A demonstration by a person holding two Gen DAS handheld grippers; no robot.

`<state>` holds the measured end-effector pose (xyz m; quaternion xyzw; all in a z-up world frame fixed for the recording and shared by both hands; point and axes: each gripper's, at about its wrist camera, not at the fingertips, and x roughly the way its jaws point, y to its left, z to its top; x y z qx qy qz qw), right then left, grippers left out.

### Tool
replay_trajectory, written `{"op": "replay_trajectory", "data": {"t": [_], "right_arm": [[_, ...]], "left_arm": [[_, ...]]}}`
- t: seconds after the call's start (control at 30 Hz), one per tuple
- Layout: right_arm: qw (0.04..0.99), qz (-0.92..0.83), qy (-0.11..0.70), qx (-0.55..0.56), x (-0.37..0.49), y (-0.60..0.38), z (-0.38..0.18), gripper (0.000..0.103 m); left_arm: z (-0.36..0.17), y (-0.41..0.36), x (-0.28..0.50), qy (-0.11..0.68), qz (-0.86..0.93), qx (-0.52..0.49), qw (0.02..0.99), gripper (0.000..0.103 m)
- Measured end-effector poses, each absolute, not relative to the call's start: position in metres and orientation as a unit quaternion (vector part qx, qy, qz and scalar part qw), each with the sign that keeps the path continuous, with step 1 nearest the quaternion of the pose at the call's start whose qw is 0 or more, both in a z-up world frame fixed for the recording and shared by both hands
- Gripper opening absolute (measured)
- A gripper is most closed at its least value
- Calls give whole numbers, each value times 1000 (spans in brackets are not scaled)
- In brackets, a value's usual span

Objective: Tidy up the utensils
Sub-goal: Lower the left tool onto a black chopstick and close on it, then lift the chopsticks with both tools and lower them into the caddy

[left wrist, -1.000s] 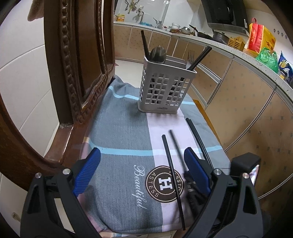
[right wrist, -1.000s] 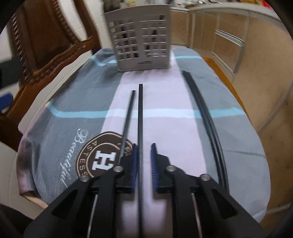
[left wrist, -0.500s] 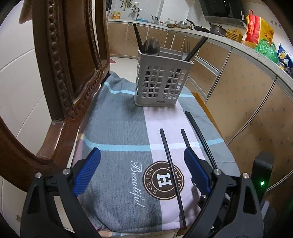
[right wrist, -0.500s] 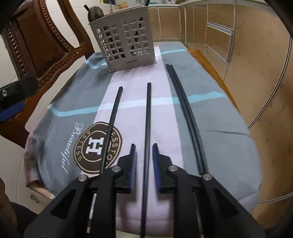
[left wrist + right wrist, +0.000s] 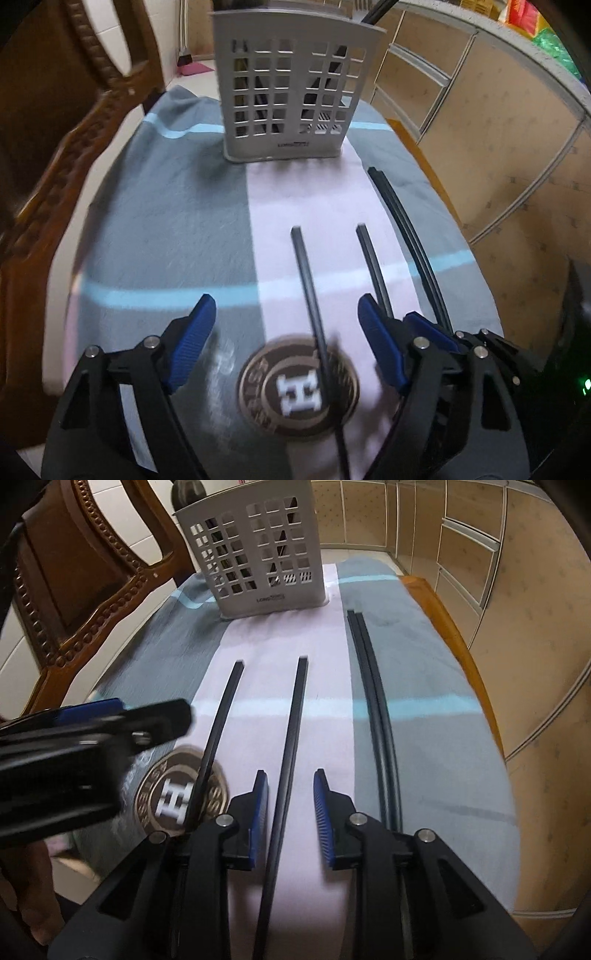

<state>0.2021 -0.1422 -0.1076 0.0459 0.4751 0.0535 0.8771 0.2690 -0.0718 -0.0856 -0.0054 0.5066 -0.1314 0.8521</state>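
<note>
Chopsticks, four black ones, are lying on a grey, pink and blue-striped cloth [image 5: 436,686] covering the table. Two are lying touching as a pair [image 5: 373,701] on the right side of the cloth, running lengthwise toward the grey slotted utensil basket [image 5: 255,554]. Two more are lying apart from each other on the pink band: a middle chopstick [image 5: 291,734] and a left chopstick [image 5: 218,734] whose near end is crossing the round brown logo [image 5: 173,794].

Right tool [image 5: 290,812] is sitting low over the cloth with its blue-padded fingers partly open, straddling the middle chopstick; neither pad appears to be touching it, though the gap on the left pad is narrow and hard to judge. It is holding nothing.

Left tool [image 5: 284,339] is spread wide, holding nothing, hovering above the logo with the left chopstick [image 5: 310,291] running between its fingers. In the right wrist view it is showing as a blurred black and blue shape at the left edge.

Basket is standing upright at the far end of the cloth, already holding dark utensils. A carved wooden chair [image 5: 92,579] is standing beside the table on the left; tan cabinet fronts [image 5: 517,590] are lining the right.
</note>
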Motion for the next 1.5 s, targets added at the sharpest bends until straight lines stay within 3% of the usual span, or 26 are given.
{"op": "replay_trajectory", "data": {"t": [0.13, 0.4, 0.47, 0.53, 0.6, 0.67, 0.9, 1.23, 1.5], "right_arm": [[874, 58, 482, 37, 230, -145, -107, 26], [865, 66, 497, -15, 282, -132, -108, 26], [862, 70, 500, -33, 292, -126, -108, 26], [861, 72, 502, -42, 298, -125, -108, 26], [859, 72, 505, -53, 301, -124, -108, 23], [859, 76, 505, -45, 301, -128, -107, 9], [885, 99, 454, 36, 281, -157, -68, 8], [924, 143, 351, 55, 192, -171, 16, 7], [931, 152, 322, 76, 137, -170, 37, 7]], "left_arm": [[-101, -87, 302, 546, -121, 6, 829, 60], [-112, -92, 344, 580, -97, 11, 809, 46], [-112, -90, 350, 583, -92, 12, 807, 37], [-113, -87, 354, 582, -89, 28, 808, 17], [-113, -86, 355, 578, -96, 37, 809, 11], [-113, -82, 356, 579, -106, 31, 808, 10], [-99, -46, 351, 558, -119, -22, 821, 8], [18, -10, 265, 424, -139, -18, 895, 7], [54, -3, 195, 386, -158, -21, 909, 7]]}}
